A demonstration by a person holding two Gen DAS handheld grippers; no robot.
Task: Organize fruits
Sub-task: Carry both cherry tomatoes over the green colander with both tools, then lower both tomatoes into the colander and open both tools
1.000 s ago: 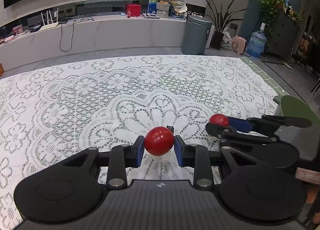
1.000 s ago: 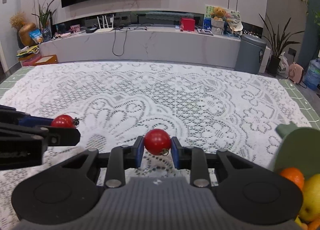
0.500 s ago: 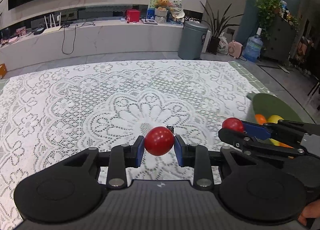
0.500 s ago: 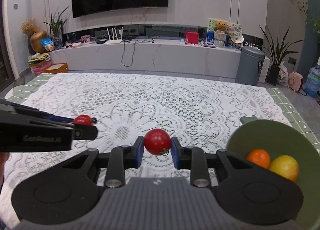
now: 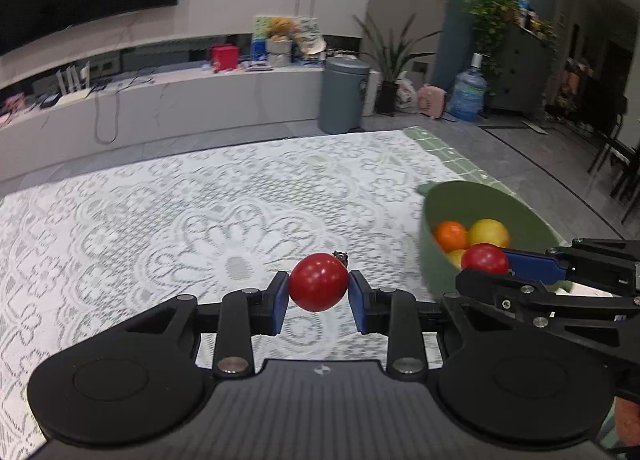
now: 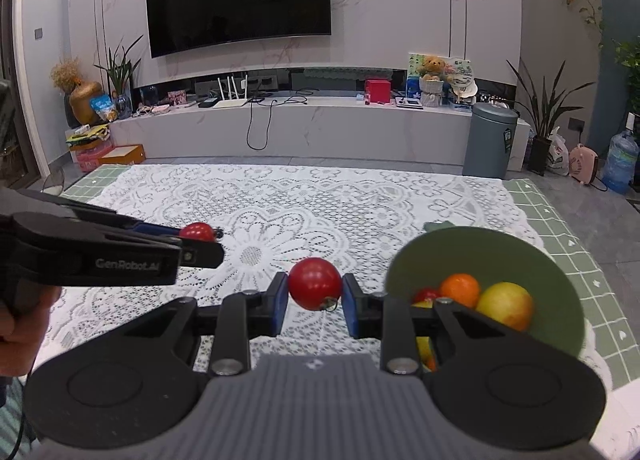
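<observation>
My left gripper (image 5: pixel 318 288) is shut on a red cherry tomato (image 5: pixel 319 287), held above the lace tablecloth. My right gripper (image 6: pixel 315 284) is shut on another red cherry tomato (image 6: pixel 315 283). In the left wrist view the right gripper (image 5: pixel 486 262) reaches in from the right with its tomato (image 5: pixel 484 258) at the near rim of the green bowl (image 5: pixel 472 195). The bowl (image 6: pixel 476 246) holds an orange (image 6: pixel 460 290), a yellow fruit (image 6: pixel 505 304) and a small red fruit (image 6: pixel 426 294). The left gripper (image 6: pixel 200 238) shows at left in the right wrist view.
The white lace tablecloth (image 6: pixel 304 203) covers a green checked table (image 6: pixel 560 227). A grey bin (image 6: pixel 491 139), water bottle (image 6: pixel 619 157) and potted plants stand beyond the table's far right. A long white TV bench (image 6: pixel 280 127) runs along the back wall.
Both grippers have risen and moved right toward the green bowl, each still holding its tomato. The bowl and its fruit have come into fuller view.
</observation>
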